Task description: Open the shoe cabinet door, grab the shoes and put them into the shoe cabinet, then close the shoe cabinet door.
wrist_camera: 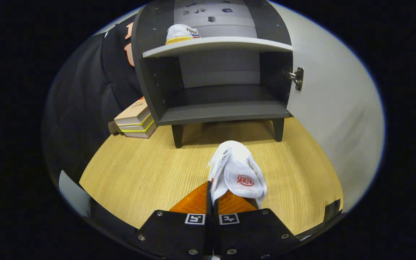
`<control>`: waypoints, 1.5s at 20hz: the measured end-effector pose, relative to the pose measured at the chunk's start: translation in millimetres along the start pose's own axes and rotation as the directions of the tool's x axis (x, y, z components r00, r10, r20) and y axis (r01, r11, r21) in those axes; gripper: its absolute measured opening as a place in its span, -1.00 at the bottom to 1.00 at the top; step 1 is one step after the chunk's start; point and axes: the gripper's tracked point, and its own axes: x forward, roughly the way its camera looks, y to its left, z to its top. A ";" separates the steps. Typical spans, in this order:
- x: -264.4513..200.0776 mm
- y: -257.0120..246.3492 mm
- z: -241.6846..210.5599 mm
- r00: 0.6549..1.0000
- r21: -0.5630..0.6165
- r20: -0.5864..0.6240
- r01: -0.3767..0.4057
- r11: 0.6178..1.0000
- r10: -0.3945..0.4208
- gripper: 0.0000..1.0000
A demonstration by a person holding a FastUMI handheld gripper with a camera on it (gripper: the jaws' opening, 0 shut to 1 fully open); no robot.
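Because the gripper (212,193) is clamped on just 1 thin edge of the white shoe (237,173), it may slip free before reaching the open cabinet (222,112).

Soft white cloth on the shoe (237,173), a matt weave with small dark metal eyelets and a printed tongue patch, its heel edge pinched between the ribbed fingers of the gripper (211,200), which are closed together on the fabric. Underneath, the table (135,173) shows pale wood grain, smooth with a low sheen. The shoe cabinet (215,72) looks like dark laminated board, flat and matt, its shelf (222,44) edge lighter and smooth. The open door (330,101) is a plain, smooth pale panel, carrying a shiny metal hinge (297,77). A second shoe (181,34) on the shelf looks like white cloth too. The stacked books (135,121) show paper edges and slightly glossy covers.
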 end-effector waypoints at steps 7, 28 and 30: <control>-57.9 0.6 79.3 0.993 0.003 0.119 -0.015 1.000 0.015 -1.00; -44.6 -22.3 336.0 0.930 -0.103 0.366 0.010 0.995 0.029 -1.00; -26.2 -27.3 354.0 0.931 -0.108 0.364 0.009 0.994 0.031 -1.00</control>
